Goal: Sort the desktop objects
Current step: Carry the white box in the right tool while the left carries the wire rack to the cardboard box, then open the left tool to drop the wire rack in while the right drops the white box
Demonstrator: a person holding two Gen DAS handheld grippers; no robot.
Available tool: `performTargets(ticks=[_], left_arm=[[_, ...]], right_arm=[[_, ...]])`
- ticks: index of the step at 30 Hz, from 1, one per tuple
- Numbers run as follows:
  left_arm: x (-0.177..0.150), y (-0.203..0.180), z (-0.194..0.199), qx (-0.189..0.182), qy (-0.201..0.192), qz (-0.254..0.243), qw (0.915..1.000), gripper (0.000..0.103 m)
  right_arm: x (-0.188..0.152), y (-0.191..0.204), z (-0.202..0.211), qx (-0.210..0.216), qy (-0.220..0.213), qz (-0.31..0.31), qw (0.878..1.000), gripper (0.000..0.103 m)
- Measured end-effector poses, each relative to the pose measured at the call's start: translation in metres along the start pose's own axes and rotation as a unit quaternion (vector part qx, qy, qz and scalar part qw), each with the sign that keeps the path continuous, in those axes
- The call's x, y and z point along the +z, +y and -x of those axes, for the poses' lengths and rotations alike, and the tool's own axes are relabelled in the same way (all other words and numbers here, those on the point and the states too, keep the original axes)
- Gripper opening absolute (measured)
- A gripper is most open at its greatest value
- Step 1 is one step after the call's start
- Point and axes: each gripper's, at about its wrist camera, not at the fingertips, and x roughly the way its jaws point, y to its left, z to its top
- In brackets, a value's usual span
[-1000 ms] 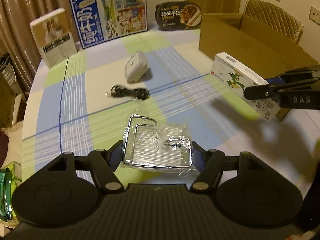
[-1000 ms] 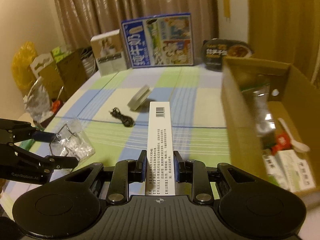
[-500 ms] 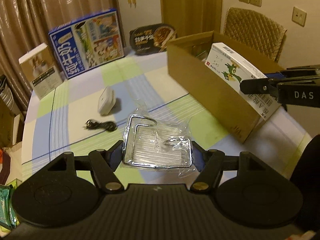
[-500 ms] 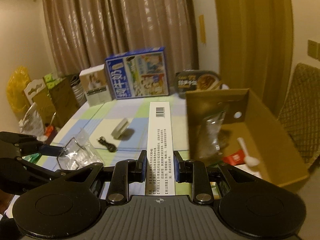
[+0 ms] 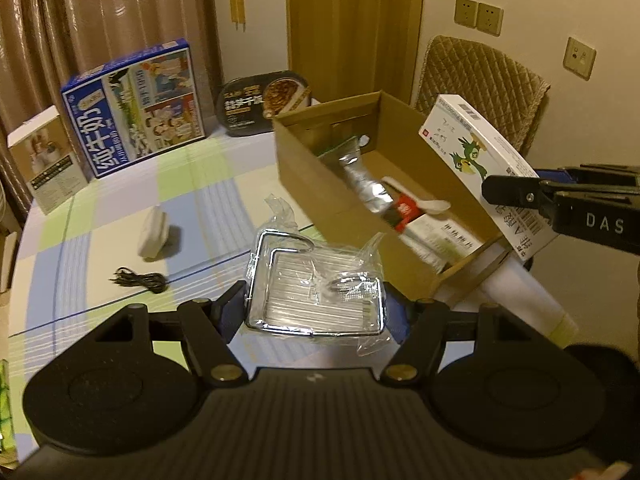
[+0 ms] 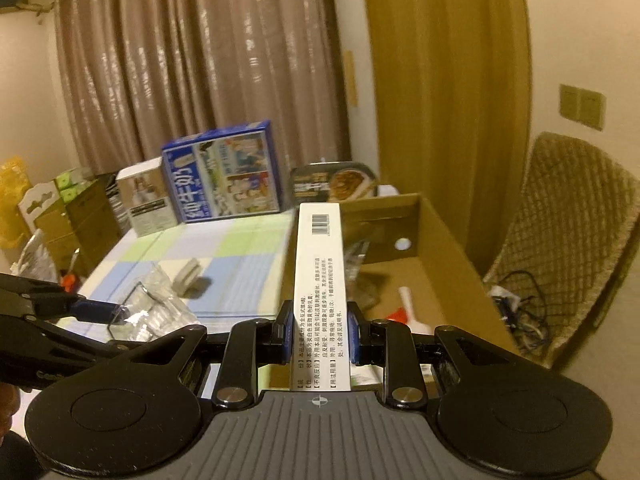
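Curtains and a wooden door stand behind the checked worktop (image 5: 120, 216), and we hold one thing in each claw above it. Our left claw (image 5: 316, 312) grips a wire rack in a clear plastic bag (image 5: 316, 300), held by its two sides, near the long wall of the cardboard box (image 5: 320, 188). Our right claw (image 6: 318, 334) is closed on a long white carton (image 6: 320, 280), which points forward over the near part of the box.

We think some things could go wrong from here. The bag is loose and smooth, so the rack may slide inside it or tip when we lower it. Its wire hook or the plastic could also catch on the box wall. The white carton is long and is held only near one end, so it may swing and strike the box edge or the other claw, because both hands arrive at the same opening together.

The open cardboard box already holds a silver foil pouch (image 5: 366, 184), a white plastic spoon (image 5: 416, 200), a red and white packet (image 5: 404, 212) and a flat white box with print (image 5: 444, 240). Some green packaging shows at its far end. Its near half is rather full.

On the worktop a small white device (image 5: 154, 232) and a black cable (image 5: 140, 280) are not yet sorted.
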Motion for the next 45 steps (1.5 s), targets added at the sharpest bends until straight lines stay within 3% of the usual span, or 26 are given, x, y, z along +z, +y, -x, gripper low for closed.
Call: performTargets(ticks=[21,36,45], left_arm=[[0.060,-0.075,-0.060,-0.050,-0.005,-0.023,0.9985,0.065],[0.072,-0.089,-0.104,-0.059,0.013,-0.030,0.9977,0.066],[0.064,-0.077,-0.104,-0.047,0.003,-0.026,0.9985,0.066]], right_arm=[[0.012,-0.077,-0.023,-0.035,0.003,-0.013,0.999,0.023],[0.008,-0.097,-0.047,-0.043,0.017,-0.020,0.999,0.023],[0.004,-0.097,-0.055,-0.038,0.027,-0.021,0.999,0.023]])
